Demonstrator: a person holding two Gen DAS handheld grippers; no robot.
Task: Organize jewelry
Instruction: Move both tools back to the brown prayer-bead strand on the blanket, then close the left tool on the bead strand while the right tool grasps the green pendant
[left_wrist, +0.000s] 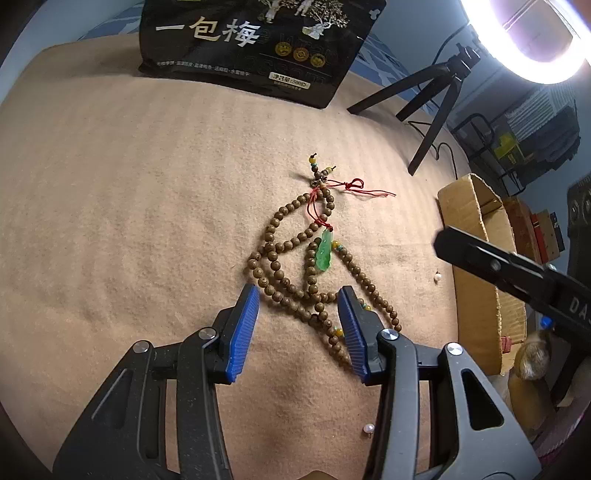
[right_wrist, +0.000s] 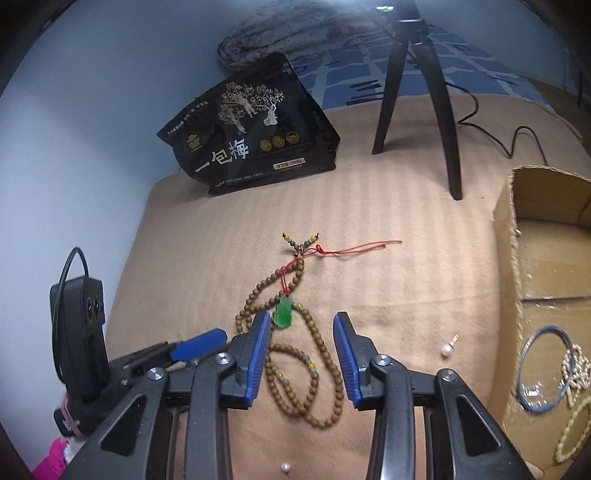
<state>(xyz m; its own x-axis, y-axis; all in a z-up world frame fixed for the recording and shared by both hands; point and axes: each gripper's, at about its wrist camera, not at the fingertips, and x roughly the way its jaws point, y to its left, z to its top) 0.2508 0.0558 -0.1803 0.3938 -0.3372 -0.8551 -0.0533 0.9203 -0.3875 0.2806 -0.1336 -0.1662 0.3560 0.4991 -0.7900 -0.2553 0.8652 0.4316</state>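
Tan striped blanket (left_wrist: 129, 221) under the gripper; ahead, a black snack bag (right_wrist: 251, 129) against a pale blue wall (right_wrist: 92, 110); ahead-right, a black tripod (right_wrist: 417, 92) carrying a lit ring light (left_wrist: 535, 40).

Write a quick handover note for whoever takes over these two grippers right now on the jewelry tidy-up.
Left gripper: jaws open, empty, straddling the near loops of the wooden bead necklace.
Right gripper: jaws open, empty, over the same necklace, just short of its green pendant.
Necklace lies loose on the tan blanket, red cord trailing.
Done: blue bangle and pale bead strands are in the cardboard box.
Left: necklace, plus two pearl earrings on the blanket.
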